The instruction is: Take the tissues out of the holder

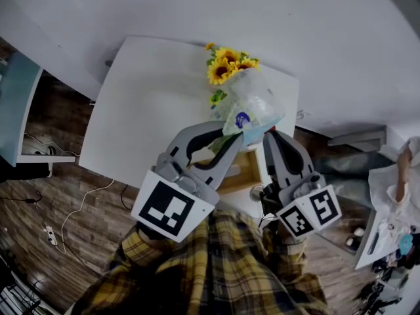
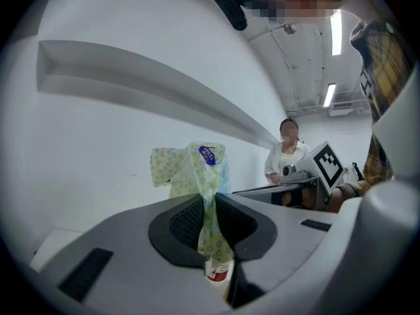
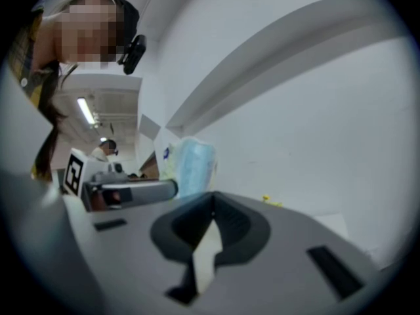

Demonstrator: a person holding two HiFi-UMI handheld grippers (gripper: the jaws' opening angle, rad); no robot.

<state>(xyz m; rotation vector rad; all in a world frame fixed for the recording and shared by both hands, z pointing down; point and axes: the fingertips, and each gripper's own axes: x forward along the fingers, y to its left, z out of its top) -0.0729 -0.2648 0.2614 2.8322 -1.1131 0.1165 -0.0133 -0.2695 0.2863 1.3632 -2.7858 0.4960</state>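
Left tool (image 1: 230,138) (image 2: 210,210) is clamped on the wrapper of the tissue pack (image 1: 252,107) (image 2: 197,169), holding it in the air over the tabletop (image 1: 151,110), near the holder (image 1: 240,176). Right tool (image 1: 270,136) (image 3: 210,205), jaws together and empty, sits just beside the pack. Sunflowers (image 1: 228,64) stand behind.

Holder (image 1: 241,176) mostly hidden behind left tool (image 1: 231,135); tissue pack (image 2: 197,169) label print too small to read.

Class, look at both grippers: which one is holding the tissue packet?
The left gripper: its jaws pinch the plastic of the flower-print tissue packet. The right gripper beside it has its jaws together with nothing between them.
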